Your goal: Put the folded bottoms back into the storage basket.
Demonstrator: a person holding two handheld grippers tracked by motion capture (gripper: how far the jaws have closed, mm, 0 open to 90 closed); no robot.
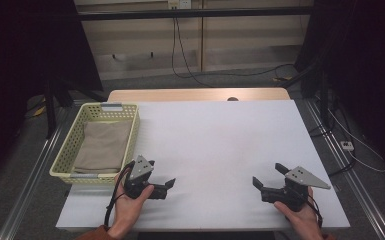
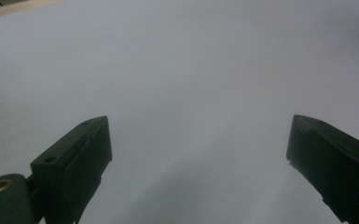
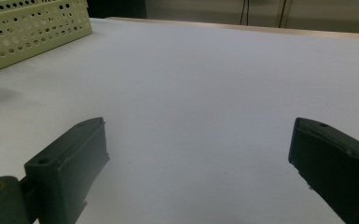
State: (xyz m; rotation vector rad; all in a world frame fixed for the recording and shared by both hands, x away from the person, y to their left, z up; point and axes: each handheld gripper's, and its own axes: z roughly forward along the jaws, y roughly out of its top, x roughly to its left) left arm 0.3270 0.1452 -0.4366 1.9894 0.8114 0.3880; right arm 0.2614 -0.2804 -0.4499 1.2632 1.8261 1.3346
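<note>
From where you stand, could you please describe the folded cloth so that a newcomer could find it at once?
Start at the white table and go to its left edge, where a pale yellow perforated basket sits. The folded cloth lies flat inside it, beige and soft, the basket's sole content.

Basket [image 3: 32, 35] cut off, perhaps half.

Setting: lab or recording bay, not a home.
Surface [image 1: 220, 150]: covered with a plain white sheet, wooden edge at the far side.
Surroundings: black curtains [image 1: 25, 45] left and right; metal floor rails [image 1: 352, 185].
Wiring: loose cables [image 1: 190, 65] hang from a wall outlet [image 1: 179, 4]; power strip [image 1: 347, 145] on the floor.
</note>
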